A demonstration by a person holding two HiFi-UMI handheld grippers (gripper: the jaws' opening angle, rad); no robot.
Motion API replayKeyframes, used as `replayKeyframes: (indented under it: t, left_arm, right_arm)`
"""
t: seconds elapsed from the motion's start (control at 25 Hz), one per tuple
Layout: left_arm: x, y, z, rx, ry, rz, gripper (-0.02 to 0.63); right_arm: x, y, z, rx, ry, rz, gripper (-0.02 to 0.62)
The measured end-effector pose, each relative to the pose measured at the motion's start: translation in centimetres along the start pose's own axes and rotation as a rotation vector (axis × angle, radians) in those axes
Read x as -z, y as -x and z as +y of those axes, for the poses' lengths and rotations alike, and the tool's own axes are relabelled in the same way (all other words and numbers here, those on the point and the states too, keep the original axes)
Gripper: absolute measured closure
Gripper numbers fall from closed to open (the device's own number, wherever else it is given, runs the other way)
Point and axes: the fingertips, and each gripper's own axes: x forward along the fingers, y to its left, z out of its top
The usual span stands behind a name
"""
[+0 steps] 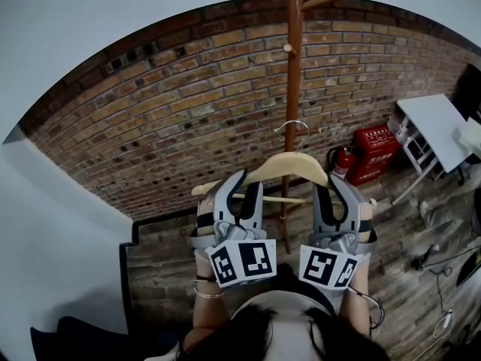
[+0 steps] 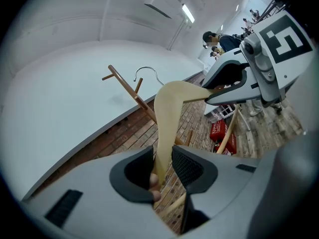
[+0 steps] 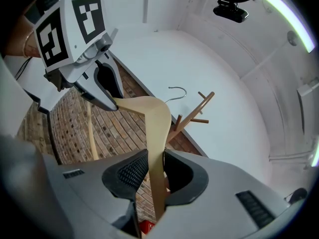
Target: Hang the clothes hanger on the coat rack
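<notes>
Left claw (image 1: 244,190) and right claw (image 1: 333,190) each clamp 1 arm of a pale wooden clothes hanger (image 1: 289,164), held level in mid-air in front of a wooden coat rack (image 1: 293,66). In the left gripper view, the left claw (image 2: 162,166) is closed on the hanger's (image 2: 169,113) flat arm, with the right claw (image 2: 224,91) pinching the far end. The right gripper view shows the same hold from the other side: the right claw (image 3: 152,171) presses both pads on the hanger (image 3: 157,128).

The hanger's metal hook (image 1: 291,125) points up and, from the head view, lines up with the rack's pole. Whether the 2 touch cannot be told there. Both gripper views show the hook (image 2: 147,73) (image 3: 177,91) near the rack's slanted pegs (image 2: 132,91) (image 3: 192,116) but resting on none of them.

Behind the rack runs a brick wall (image 1: 188,126). A fire extinguisher (image 1: 342,162) and a red box (image 1: 376,153) stand at its foot on the plank floor (image 1: 406,277), beside a white table (image 1: 432,126).
</notes>
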Motion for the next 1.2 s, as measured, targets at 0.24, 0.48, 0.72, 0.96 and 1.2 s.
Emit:
replayKeyframes:
  t: [0.24,0.48,0.72,0.96,1.2]
  left_arm:
    - [-0.1,-2.3,0.5,-0.006,0.001,0.002,0.485]
    - [-0.7,-4.4,1.0,-0.008,0.001,0.002,0.485]
    - [-0.9,-6.3,1.7,-0.017,-0.005,0.003,0.485]
    - [-0.9,-8.2,2.8,-0.03,-0.007,0.007,0.485]
    - [-0.9,-10.1,3.7,-0.033,-0.007,0.012,0.485]
  right_arm:
    - [0.6,-2.3,-0.6,-0.006,0.003,-0.005,0.483]
    - [1.1,-4.4,-1.7,-0.01,0.005,-0.012,0.483]
    - [1.4,-6.4,-2.3,-0.014,0.002,-0.024,0.483]
    - [1.3,-8.6,-2.7,-0.014,0.001,-0.039,0.483]
    - [1.4,-10.8,-3.3,-0.018,0.002,-0.045,0.483]
